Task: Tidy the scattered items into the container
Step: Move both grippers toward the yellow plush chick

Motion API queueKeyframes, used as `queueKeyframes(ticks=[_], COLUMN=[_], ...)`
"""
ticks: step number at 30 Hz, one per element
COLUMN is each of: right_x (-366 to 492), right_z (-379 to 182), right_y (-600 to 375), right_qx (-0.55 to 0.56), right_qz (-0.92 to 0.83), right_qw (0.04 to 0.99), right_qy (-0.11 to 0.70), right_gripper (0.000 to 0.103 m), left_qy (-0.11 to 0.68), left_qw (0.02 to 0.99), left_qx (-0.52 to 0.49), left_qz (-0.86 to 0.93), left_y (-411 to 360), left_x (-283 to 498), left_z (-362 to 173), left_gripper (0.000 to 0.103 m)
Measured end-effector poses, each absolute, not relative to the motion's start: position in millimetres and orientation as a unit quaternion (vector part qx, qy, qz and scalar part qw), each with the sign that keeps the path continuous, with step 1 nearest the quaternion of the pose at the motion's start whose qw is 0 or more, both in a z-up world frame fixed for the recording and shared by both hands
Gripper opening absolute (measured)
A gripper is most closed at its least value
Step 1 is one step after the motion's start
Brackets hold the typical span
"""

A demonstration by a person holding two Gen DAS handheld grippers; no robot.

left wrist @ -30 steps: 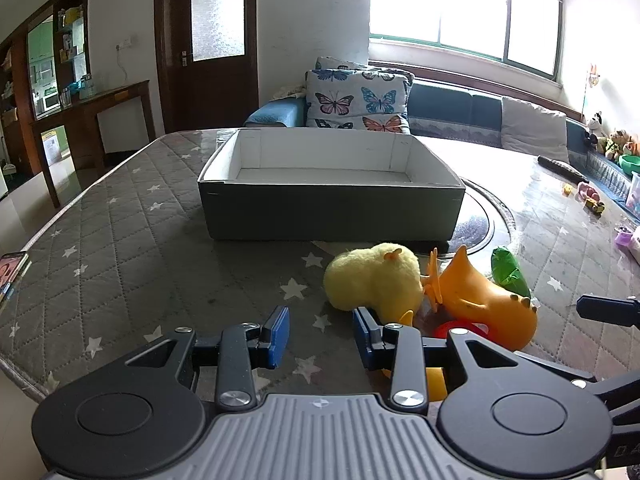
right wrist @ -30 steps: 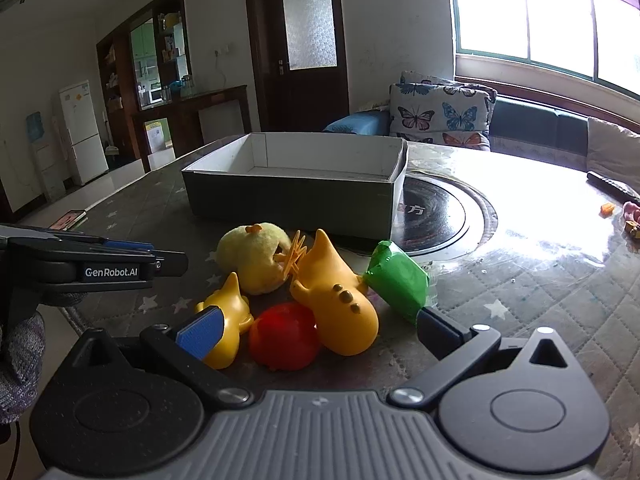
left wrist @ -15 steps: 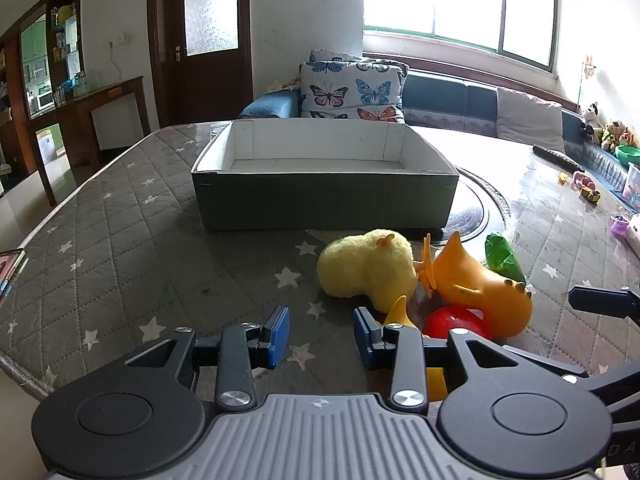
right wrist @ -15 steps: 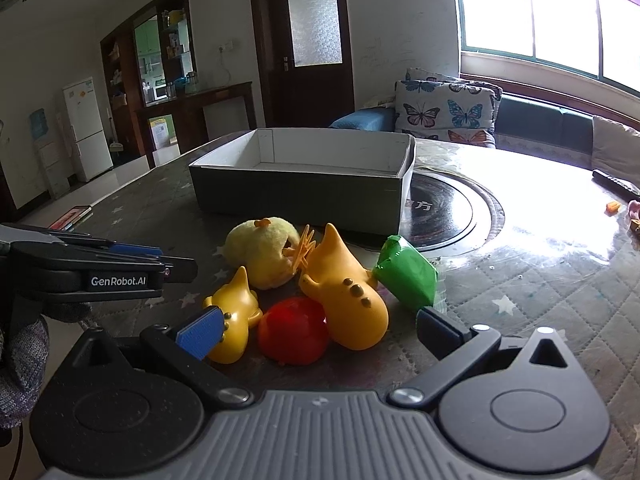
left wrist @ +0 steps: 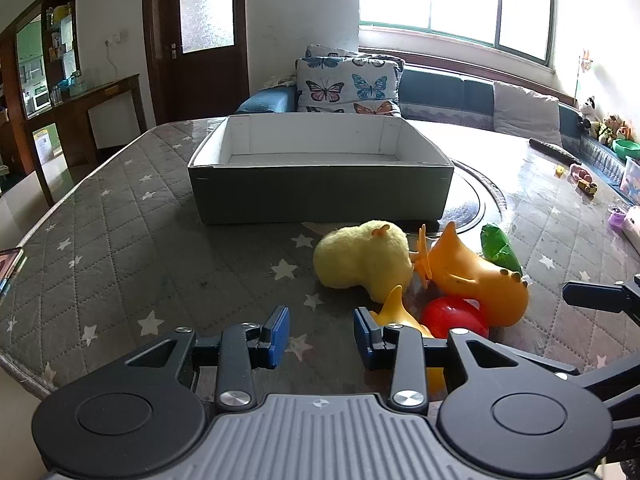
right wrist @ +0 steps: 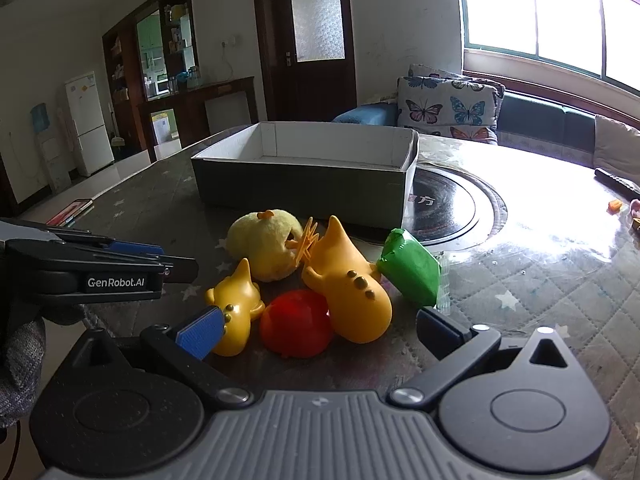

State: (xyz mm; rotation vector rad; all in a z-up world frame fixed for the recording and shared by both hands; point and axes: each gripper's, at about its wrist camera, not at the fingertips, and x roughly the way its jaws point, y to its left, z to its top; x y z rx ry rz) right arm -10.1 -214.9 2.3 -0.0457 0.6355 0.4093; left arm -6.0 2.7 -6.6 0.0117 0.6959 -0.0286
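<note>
An open grey box (left wrist: 320,196) with a white inside stands on the star-patterned table. A heap of toys lies in front of it: a yellow plush chick (left wrist: 364,260), a large orange rubber toy (left wrist: 476,276), a small yellow rubber toy (right wrist: 234,304), a red dome (right wrist: 296,328) and a green packet (right wrist: 408,272). My left gripper (left wrist: 320,338) hovers open just left of the heap, with nothing between its blue pads. My right gripper (right wrist: 318,330) stands wide open close behind the heap, the red dome and orange toy lying ahead between its fingers.
A phone (right wrist: 70,210) lies near the table's left edge. A round black hotplate (right wrist: 444,204) is set into the table right of the box. A remote (left wrist: 554,150) and small toys (left wrist: 584,184) lie at the far right. A sofa with butterfly cushions (left wrist: 348,84) stands behind.
</note>
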Motion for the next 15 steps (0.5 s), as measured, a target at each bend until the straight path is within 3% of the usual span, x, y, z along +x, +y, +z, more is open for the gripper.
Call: queueKeyframes(ticks=[15], right_x=[-10.1], right_z=[0.4], right_y=[-212.6], right_qx=[-0.028], right_qz=[0.206], right_qw=[0.926], right_qy=[0.316], right_gripper=[0.103], left_qy=[0.348], left_qw=[0.937], left_qx=[0.011], left_qz=[-0.018], left_y=[1.5], left_x=[-6.3], left_z=[-8.9], left_gripper=[0.038])
